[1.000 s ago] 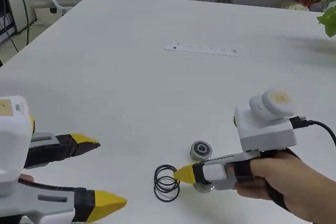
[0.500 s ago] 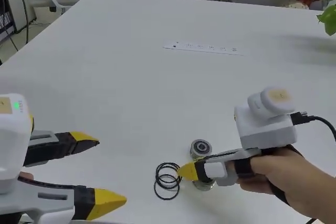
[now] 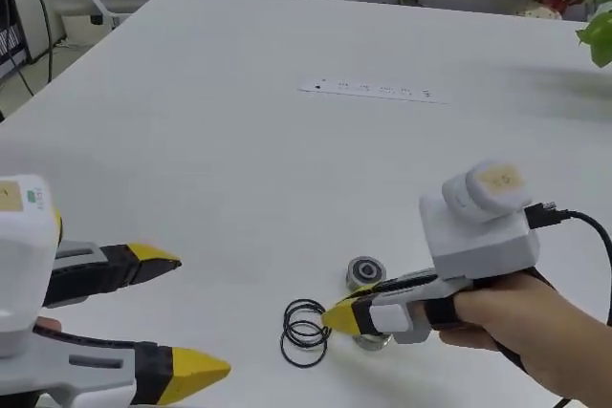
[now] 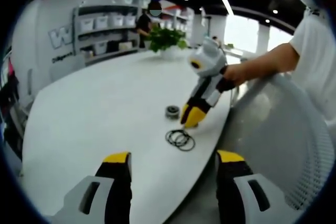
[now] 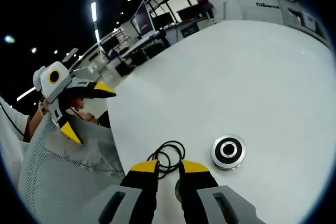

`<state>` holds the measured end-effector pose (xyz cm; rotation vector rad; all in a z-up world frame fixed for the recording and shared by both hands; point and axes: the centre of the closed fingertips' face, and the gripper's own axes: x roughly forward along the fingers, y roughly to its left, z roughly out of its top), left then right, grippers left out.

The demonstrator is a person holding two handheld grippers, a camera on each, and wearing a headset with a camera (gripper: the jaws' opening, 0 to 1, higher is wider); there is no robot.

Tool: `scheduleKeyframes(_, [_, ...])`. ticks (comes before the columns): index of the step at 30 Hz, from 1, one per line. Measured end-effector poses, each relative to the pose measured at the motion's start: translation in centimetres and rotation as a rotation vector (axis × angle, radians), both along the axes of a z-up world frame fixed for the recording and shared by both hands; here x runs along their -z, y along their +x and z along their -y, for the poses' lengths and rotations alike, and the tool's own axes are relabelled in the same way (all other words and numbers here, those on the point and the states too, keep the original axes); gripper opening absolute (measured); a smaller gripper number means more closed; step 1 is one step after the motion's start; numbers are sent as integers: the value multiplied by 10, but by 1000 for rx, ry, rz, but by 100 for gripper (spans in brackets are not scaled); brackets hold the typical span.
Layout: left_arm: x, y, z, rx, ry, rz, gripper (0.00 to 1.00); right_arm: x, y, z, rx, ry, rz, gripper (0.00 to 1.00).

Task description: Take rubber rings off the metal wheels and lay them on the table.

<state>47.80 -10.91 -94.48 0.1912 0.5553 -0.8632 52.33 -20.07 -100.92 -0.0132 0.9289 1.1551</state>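
Rubber rings (image 3: 304,332), thin and black, lie in a small loose pile on the white table (image 3: 239,121), near the edge where the person stands.

Far to the left of the pile is the left gripper (image 3: 182,312). Its two yellow-tipped jaws are spread wide apart. Nothing is between them. It is well away from the rings and points across the table toward them.

Next come the rings. They overlap each other and lie flat.

Just to the right of the rings, and a bit farther back, a round metal wheel (image 3: 364,271) lies flat on the table. It is silver with a dark middle. It does not touch the rings.

Right beside it is the right gripper (image 3: 337,316), held in a hand (image 3: 516,322). Its yellow tips are low at the table, right next to the ring pile. The jaws are close together with only a thin gap. A second silver wheel (image 3: 371,337) peeks out from under this gripper. I cannot tell if the jaws are pinching it or anything else.

Farther back on the table lies a long white power strip (image 3: 371,90).
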Motion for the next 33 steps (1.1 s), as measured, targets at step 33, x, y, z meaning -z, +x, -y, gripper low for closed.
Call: scheduleKeyframes(33, [1,-2,2,17,-1,-6,67,-52,-16,-14,-183,30,223,45])
